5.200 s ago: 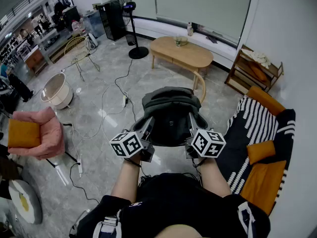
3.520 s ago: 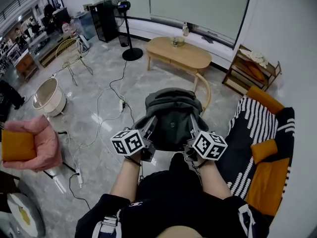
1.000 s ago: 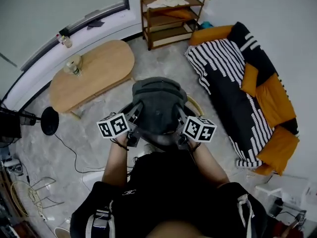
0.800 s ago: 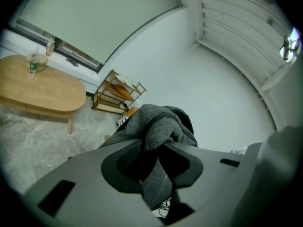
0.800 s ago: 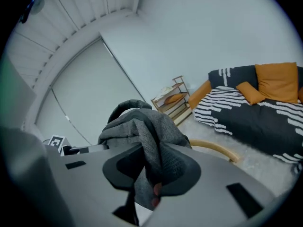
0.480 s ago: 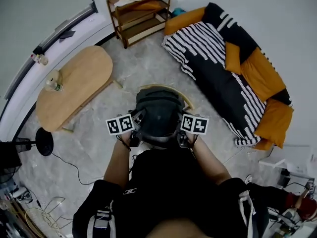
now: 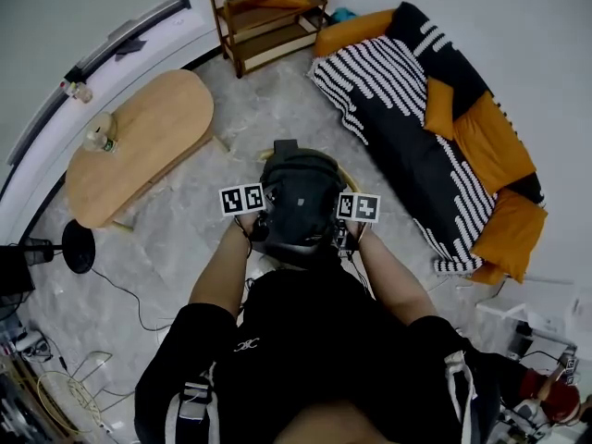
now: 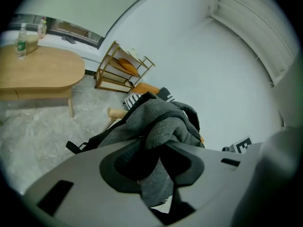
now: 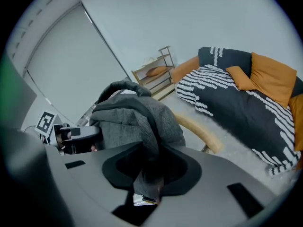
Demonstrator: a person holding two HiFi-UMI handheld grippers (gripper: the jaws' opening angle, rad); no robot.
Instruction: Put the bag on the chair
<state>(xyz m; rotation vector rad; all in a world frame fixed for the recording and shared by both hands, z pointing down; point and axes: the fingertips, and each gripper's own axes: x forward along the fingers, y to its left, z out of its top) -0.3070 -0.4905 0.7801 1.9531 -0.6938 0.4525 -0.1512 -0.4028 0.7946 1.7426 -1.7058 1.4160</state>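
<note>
Head view: the grey bag (image 7: 298, 192) was held just above the wooden chair (image 9: 201, 130). One fold of it was pinched in the left gripper (image 8: 152, 169), whose jaws were opening; another was clamped by the right gripper (image 9: 150, 171).

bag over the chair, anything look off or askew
Nothing looks damaged or spilled. The bag is crumpled and lopsided over the chair, with a black strap hanging loose from it.
</note>
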